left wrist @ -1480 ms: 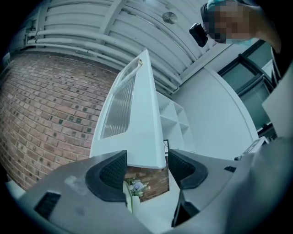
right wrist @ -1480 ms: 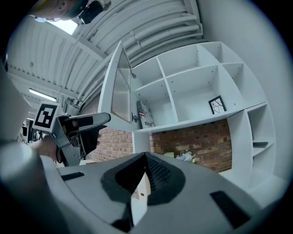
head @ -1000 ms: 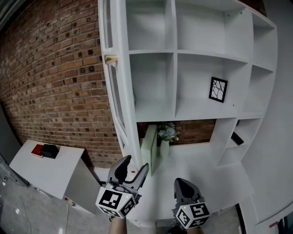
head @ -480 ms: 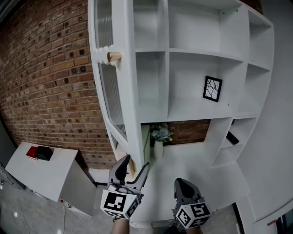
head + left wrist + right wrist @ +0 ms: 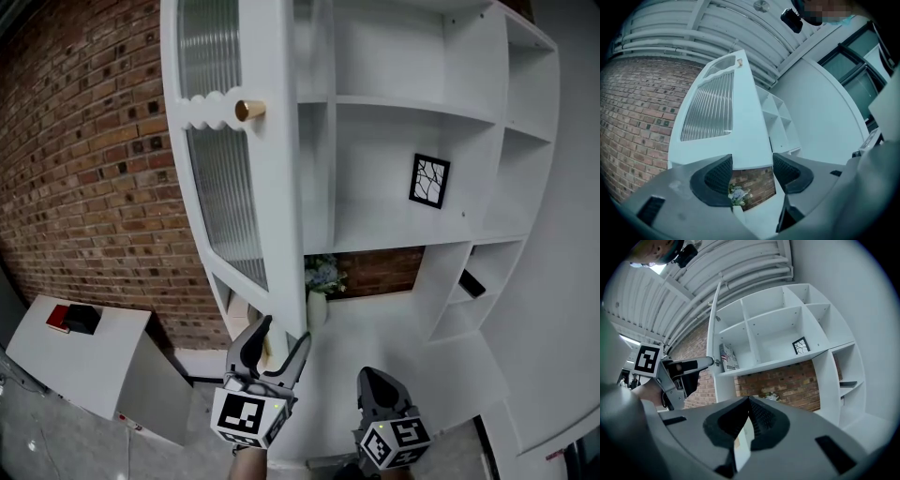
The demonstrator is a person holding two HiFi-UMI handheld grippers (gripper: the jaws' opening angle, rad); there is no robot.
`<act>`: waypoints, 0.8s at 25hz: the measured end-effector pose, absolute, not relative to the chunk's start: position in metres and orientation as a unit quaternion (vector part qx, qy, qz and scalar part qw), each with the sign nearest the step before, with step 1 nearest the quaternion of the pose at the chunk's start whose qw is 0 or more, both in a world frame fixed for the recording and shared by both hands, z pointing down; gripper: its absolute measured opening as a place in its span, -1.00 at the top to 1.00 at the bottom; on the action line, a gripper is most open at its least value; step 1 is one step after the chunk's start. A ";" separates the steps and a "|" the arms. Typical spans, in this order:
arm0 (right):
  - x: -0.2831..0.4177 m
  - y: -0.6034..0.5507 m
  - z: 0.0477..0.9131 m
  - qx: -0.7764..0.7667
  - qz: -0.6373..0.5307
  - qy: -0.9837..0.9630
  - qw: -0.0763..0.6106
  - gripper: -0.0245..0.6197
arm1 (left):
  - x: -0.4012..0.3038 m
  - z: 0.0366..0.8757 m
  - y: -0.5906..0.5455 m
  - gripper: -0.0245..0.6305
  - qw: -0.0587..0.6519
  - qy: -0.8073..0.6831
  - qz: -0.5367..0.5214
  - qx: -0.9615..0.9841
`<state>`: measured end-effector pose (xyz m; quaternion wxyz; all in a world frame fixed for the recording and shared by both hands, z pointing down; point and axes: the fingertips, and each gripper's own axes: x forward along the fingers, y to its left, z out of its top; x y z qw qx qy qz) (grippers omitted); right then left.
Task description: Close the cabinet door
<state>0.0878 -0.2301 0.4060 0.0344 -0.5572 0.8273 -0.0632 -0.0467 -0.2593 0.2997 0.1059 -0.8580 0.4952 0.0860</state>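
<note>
Noted white cabinet (image 5: 412, 141) w/ open shelves, against brick wall. Found cabinet door (image 5: 272, 187) part-open, swung out at cabinet's left, ribbed glass panels. Saw left gripper (image 5: 281, 334) at door's lower edge, fingers apart. Saw right gripper (image 5: 377, 382) just beside, off door, fingers together. Spotted brass knob (image 5: 248, 110) high on door.

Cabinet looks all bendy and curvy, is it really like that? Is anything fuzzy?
Head view: the wide lens bows the straight shelves and cabinet door outward. Left gripper view: stronger bending, black rounded corners, a mosaic patch laid over the top. Right gripper view: same bending; the close jaws look soft, the shelves sharper.
</note>
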 end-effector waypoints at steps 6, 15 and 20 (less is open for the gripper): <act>0.105 -0.242 0.407 -0.568 -0.060 0.820 0.027 0.92 | -0.031 0.300 -0.278 0.11 0.118 0.494 0.076 -0.858; 0.103 -0.271 0.415 -0.562 -0.073 0.823 0.018 0.92 | -0.041 0.292 -0.314 0.56 0.117 0.509 0.088 -0.848; 0.101 -0.288 0.418 -0.556 -0.075 0.828 0.012 0.92 | -0.048 0.292 -0.343 0.56 0.138 0.526 0.073 -0.836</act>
